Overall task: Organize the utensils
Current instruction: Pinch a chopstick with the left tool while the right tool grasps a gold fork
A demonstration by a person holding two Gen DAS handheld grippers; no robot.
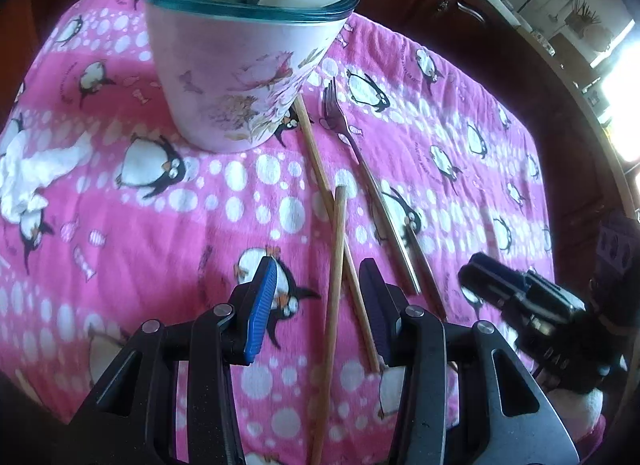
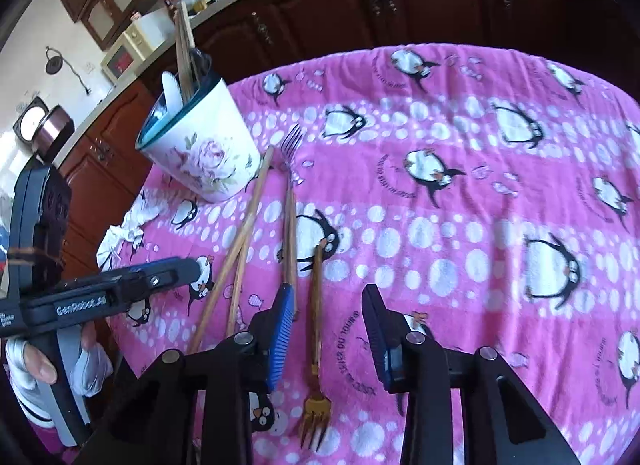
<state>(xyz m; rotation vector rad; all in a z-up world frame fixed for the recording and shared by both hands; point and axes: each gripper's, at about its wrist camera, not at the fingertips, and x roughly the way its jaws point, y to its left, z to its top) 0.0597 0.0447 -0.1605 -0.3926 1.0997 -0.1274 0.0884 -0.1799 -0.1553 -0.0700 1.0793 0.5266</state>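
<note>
A floral cup (image 1: 248, 77) with a teal rim stands at the far side of the pink penguin cloth and holds chopsticks and a white spoon. Two wooden chopsticks (image 1: 336, 265) lie crossed on the cloth, running between the fingers of my open left gripper (image 1: 320, 305); the pads do not touch them. A silver fork (image 1: 348, 133) lies to their right, tines toward the cup. In the right wrist view a golden-brown fork (image 2: 316, 345) lies between the jaws of my right gripper (image 2: 328, 333), tines toward the camera. Its pads stand clear of the handle.
A crumpled white cloth (image 2: 128, 225) lies left of the cup (image 2: 200, 153). The left gripper's body (image 2: 120, 289) and a person's hand (image 2: 36, 365) sit at the left. Dark wooden cabinets (image 2: 400, 5) run behind the table.
</note>
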